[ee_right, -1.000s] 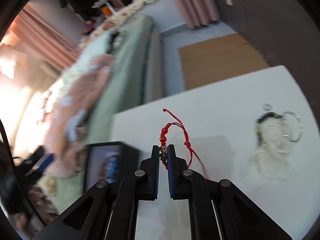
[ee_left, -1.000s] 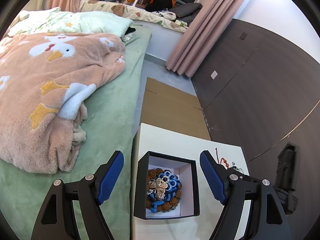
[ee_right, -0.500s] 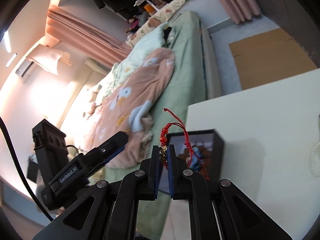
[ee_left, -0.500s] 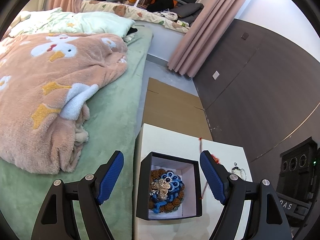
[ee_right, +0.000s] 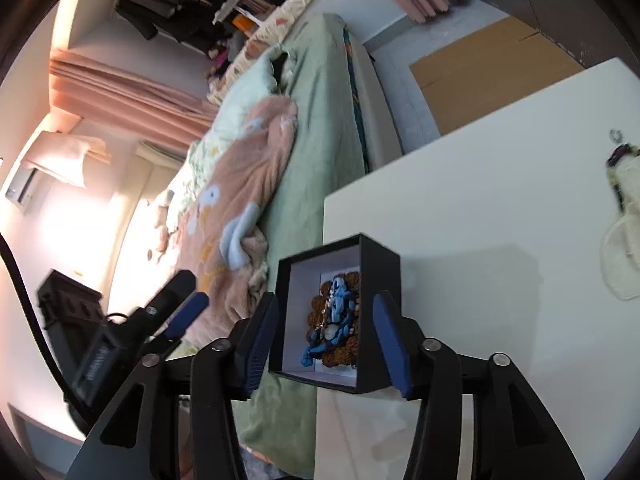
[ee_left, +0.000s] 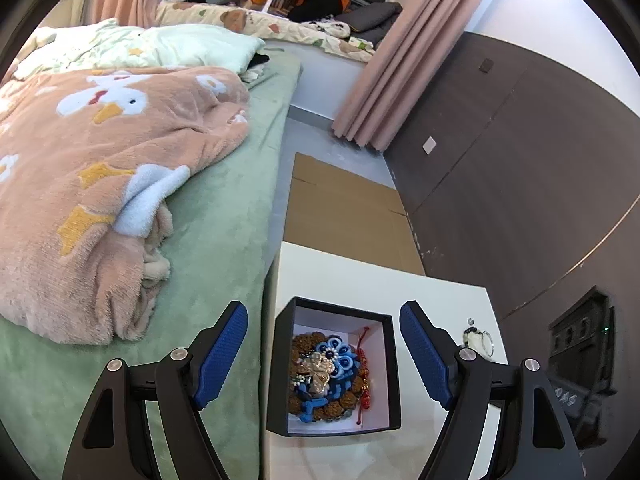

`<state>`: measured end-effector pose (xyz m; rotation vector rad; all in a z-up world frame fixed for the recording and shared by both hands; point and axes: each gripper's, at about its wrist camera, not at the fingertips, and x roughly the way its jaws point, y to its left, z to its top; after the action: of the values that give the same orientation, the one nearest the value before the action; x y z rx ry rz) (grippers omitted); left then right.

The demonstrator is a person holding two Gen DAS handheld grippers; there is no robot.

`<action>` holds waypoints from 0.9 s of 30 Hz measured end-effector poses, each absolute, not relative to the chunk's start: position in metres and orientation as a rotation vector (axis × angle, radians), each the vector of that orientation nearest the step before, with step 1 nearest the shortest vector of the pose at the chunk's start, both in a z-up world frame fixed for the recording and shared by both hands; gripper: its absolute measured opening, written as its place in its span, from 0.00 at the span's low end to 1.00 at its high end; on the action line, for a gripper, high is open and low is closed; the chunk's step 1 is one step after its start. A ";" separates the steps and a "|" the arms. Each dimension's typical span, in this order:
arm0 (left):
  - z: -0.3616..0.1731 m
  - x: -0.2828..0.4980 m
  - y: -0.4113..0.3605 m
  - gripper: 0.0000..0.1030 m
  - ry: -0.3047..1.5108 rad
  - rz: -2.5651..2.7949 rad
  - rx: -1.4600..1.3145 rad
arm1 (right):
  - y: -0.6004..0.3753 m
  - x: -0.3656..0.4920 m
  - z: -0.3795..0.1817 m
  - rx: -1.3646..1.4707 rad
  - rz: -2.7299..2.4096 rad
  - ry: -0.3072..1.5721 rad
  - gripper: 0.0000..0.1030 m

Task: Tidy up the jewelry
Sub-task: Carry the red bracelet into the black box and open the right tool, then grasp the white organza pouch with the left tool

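Note:
A black jewelry box (ee_left: 394, 376) with a white inside stands at the near left corner of the white table (ee_left: 360, 280). It holds a brown bead bracelet, a blue flower piece (ee_left: 336, 360) and a red string bracelet (ee_left: 364, 364) lying along its right wall. My left gripper (ee_left: 324, 356) is open and empty, its fingers on either side of the box. My right gripper (ee_right: 326, 342) is open and empty, just in front of the box (ee_right: 380, 320). A keyring with a pale charm (ee_right: 624, 220) lies on the table at the right.
A bed with a green sheet (ee_left: 224, 240) and a peach blanket (ee_left: 100, 184) runs along the table's left edge. Flat cardboard (ee_left: 340, 208) lies on the floor beyond the table. A dark panelled wall (ee_left: 500, 160) is on the right.
My right gripper has opened and let go of the red string bracelet, which now lies in the box. The left gripper stayed open around the box.

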<state>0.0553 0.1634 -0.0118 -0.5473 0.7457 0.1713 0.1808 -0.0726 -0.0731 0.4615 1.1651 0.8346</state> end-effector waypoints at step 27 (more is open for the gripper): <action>-0.023 0.101 0.040 0.77 0.785 0.008 -0.447 | -0.247 0.199 -0.053 0.512 0.492 1.089 0.68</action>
<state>0.1012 0.0397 -0.0234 -0.4474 0.7852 0.0078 0.1992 -0.2469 -0.0533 0.5124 1.0891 0.4922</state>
